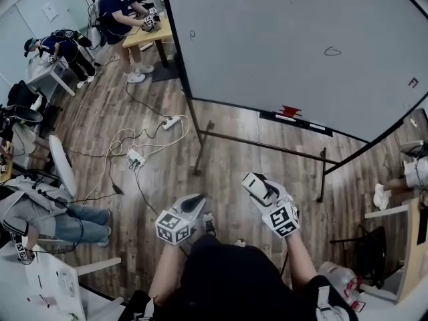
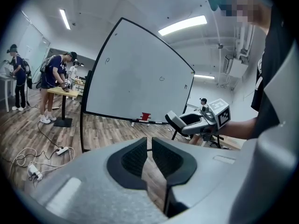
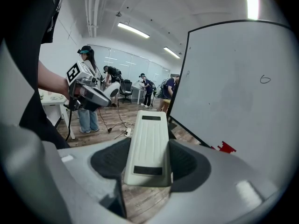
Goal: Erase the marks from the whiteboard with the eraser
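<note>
Pale eraser (image 3: 148, 143) sits clamped lengthwise in the right gripper (image 1: 262, 191), probably ready for wiping. The left gripper (image 1: 196, 204) is empty, jaws nearly together. The whiteboard (image 1: 281, 19), upper right, shows 3 marks (image 1: 332, 51).

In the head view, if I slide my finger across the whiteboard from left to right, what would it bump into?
small squiggle → red thing → oval → hooked mark
</note>
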A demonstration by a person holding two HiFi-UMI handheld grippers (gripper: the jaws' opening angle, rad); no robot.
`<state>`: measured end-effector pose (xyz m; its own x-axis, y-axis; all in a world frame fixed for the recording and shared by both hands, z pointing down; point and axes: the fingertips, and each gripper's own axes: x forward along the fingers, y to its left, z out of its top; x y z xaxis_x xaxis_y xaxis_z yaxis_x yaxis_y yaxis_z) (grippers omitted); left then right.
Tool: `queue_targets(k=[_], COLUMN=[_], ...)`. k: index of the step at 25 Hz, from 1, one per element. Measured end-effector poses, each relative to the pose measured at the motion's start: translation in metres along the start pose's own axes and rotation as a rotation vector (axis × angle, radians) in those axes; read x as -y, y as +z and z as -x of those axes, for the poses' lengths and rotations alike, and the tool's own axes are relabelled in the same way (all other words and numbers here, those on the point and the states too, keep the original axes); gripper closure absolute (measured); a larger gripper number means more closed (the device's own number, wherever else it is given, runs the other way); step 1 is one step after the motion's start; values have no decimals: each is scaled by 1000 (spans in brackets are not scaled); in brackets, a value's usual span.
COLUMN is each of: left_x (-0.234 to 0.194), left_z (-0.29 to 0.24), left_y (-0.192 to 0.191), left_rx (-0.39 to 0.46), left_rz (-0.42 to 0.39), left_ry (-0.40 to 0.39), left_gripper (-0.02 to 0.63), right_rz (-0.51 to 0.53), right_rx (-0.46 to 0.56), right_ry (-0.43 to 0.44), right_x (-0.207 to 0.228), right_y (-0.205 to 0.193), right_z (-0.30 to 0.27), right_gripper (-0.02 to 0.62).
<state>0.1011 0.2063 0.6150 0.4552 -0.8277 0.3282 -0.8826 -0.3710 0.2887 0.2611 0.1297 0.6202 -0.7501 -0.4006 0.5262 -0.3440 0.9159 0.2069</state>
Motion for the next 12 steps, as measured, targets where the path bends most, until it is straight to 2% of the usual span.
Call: queue_targets(k=[6,12], left_x=[-57,-104], left_z=[-7,-14], left_y=[19,37], left_rx=[-8,-12], left_rz=[-2,-13], left_ry=[-19,-51], left_gripper=[565,565], right_rz=[7,-1], right_rx=[-28,-65], right_ry=[-17,-73], right_x=[9,25], right_y=[24,45], right_z=[-45,-85], right_gripper=[337,337])
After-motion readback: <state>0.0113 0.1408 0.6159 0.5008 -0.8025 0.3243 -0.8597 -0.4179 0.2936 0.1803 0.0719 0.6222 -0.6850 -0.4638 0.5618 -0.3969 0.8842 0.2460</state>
